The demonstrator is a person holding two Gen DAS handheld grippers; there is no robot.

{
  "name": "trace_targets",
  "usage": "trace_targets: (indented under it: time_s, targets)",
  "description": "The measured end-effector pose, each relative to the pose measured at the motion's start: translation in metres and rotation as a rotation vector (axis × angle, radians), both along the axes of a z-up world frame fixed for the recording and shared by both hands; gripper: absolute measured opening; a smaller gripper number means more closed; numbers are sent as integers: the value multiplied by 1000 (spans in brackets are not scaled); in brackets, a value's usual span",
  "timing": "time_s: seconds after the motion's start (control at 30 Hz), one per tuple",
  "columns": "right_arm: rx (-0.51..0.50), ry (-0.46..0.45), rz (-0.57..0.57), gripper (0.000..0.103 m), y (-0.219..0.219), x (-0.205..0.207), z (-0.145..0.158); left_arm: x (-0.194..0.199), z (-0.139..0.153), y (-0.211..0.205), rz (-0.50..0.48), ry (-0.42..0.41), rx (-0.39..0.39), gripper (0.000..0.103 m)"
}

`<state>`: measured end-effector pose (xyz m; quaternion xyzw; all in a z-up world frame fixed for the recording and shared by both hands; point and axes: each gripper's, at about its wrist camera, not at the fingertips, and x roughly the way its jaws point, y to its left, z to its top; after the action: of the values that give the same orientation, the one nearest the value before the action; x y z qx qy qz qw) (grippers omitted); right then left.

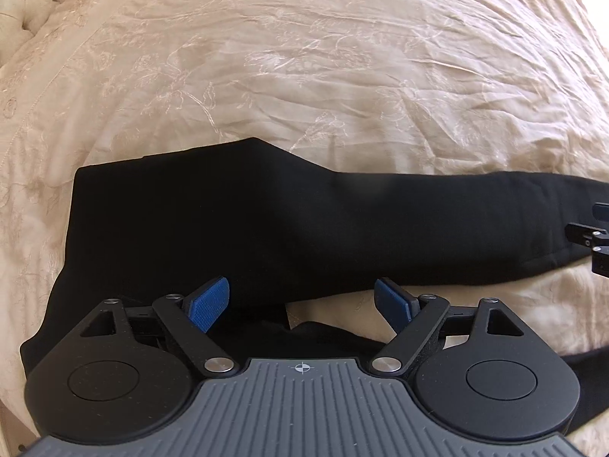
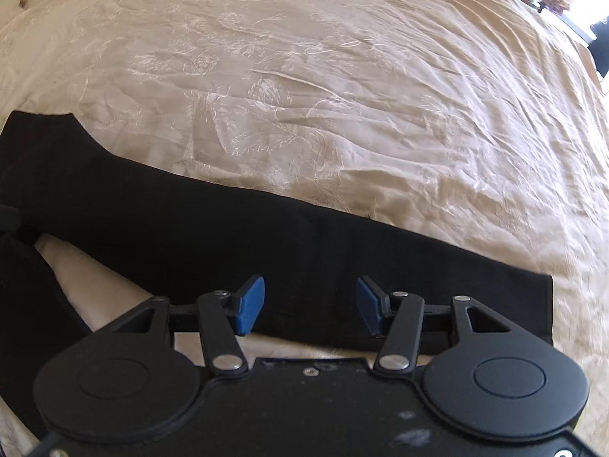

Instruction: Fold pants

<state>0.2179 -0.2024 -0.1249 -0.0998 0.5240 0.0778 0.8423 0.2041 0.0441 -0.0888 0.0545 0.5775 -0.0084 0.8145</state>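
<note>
A pair of black fabric pants (image 1: pixel 213 224) lies flat on a bed covered by a cream embroidered bedspread (image 1: pixel 304 76), the waist end toward the tufted beige headboard (image 1: pixel 26 3) and the upper leg (image 2: pixel 266 243) stretching away to its hem. The lower leg runs nearer the bed's edge, with a wedge of bedspread showing between the two. The left claw (image 1: pixel 302 304) hangs over the crotch region, its blue-padded fingers (image 1: pixel 207 306) spread apart with nothing between them. The right claw (image 2: pixel 310 304) hangs over the upper leg near the hem, jaws likewise apart and empty.
</note>
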Motion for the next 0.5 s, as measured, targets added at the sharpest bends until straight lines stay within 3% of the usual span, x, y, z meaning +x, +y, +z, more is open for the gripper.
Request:
trace_targets:
  time_s: [0.17,0.27,0.5]
  targets:
    - [-46,-5,241,56,-8,45,-22,9,-1,-5,15,-39,22,83]
    - [-51,8,355,57,-14,71,-35,19,-6,-9,26,-19,44,83]
    - [-7,153,612,58,-15,97,-72,35,-17,-11,40,31,28,83]
